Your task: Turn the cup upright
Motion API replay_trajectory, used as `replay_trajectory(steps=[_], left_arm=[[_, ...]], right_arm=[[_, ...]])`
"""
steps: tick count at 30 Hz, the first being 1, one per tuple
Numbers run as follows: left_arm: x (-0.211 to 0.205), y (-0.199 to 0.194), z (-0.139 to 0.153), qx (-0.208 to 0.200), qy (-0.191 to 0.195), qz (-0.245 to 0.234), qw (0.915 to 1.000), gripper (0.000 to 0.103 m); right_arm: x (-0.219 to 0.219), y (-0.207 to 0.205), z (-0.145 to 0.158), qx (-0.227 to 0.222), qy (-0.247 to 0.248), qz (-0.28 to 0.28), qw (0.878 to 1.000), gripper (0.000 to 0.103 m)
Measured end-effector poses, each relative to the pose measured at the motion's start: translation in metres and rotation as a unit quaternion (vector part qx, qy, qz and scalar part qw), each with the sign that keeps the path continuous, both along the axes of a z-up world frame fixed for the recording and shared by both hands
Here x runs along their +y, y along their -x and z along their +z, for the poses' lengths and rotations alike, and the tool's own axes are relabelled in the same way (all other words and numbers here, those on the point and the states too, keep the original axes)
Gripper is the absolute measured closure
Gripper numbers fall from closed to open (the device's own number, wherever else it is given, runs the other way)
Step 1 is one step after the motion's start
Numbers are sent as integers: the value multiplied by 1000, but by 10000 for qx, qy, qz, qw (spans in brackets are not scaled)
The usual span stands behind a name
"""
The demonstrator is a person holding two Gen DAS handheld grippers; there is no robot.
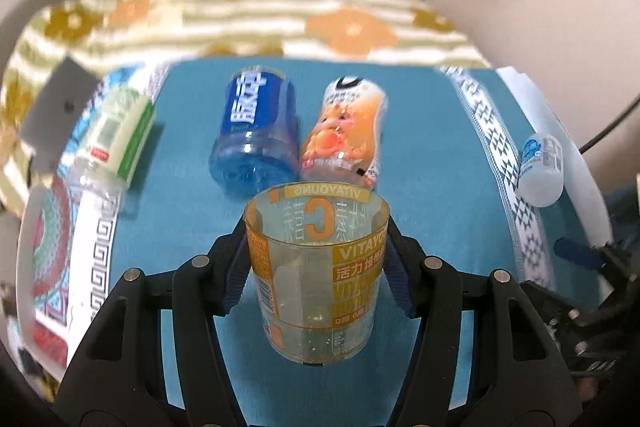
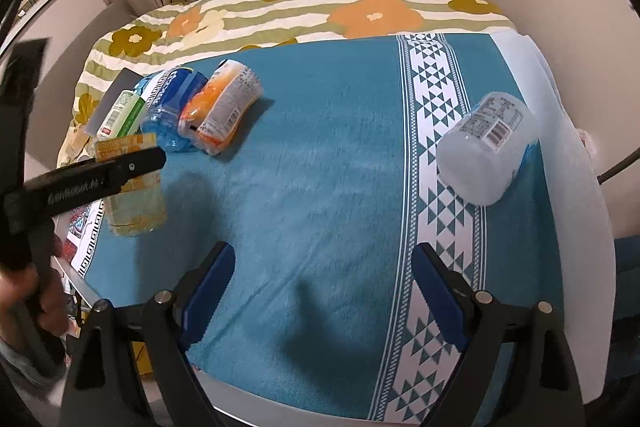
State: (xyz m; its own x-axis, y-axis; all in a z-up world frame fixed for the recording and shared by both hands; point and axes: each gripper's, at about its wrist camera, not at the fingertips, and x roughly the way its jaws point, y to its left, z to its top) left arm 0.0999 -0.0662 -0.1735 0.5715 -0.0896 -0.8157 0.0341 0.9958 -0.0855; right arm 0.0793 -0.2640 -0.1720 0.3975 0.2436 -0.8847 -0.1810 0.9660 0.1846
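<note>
The left gripper (image 1: pixel 318 267) is clamping the yellow-labelled cup (image 1: pixel 316 275) by its sides — mouth up, base apparently on the teal cloth (image 1: pixel 432 155) — so it cannot tip. The right gripper (image 2: pixel 324 291) is hanging spread, holding nothing, while 4 cups are lying on their sides.

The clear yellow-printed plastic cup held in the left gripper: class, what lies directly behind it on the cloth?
Behind the clear yellow-printed cup lie a blue cut bottle and an orange-labelled one, side by side. The cup's rim hides their nearest ends.
</note>
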Motion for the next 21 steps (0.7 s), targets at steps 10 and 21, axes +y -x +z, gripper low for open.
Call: replay_trajectory(steps=[10, 21], left_arm=[[-8, 18, -20, -800, -174, 58, 9966, 40], [-4, 32, -26, -829, -203, 154, 9962, 40]], right_arm=[[16, 24, -17, 18, 333, 26, 9994, 15], [27, 28, -21, -40, 387, 185, 9991, 15]])
